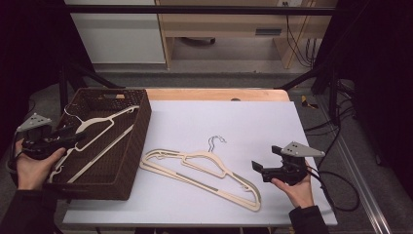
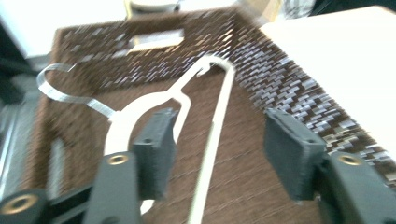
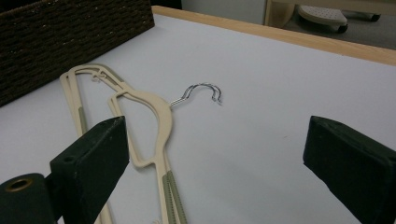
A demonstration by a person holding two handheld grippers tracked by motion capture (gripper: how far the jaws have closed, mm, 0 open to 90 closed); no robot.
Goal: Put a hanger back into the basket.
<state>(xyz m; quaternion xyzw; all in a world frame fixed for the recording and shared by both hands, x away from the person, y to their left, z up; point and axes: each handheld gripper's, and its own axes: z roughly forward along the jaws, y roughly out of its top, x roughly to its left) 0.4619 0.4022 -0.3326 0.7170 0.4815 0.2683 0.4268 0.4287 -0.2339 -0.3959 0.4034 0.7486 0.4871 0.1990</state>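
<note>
Our white worktop (image 1: 234, 126) sits in a dim room, a wooden desk beyond it. Nearest us, the right tongs (image 1: 256, 166) stand wide open and empty, just right of the stacked hangers on the worktop (image 1: 204, 171), whose long axis runs left-far to right-near, that end pointing at them. Left, the left tongs (image 1: 82, 135) gape over the basket (image 1: 139, 141), pads clear of the hanger inside (image 1: 100, 127).

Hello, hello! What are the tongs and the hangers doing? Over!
Left tongs open over hanger in basket, not gripping. Right tongs open, empty, near hangers on table. Nothing in the way.
</note>
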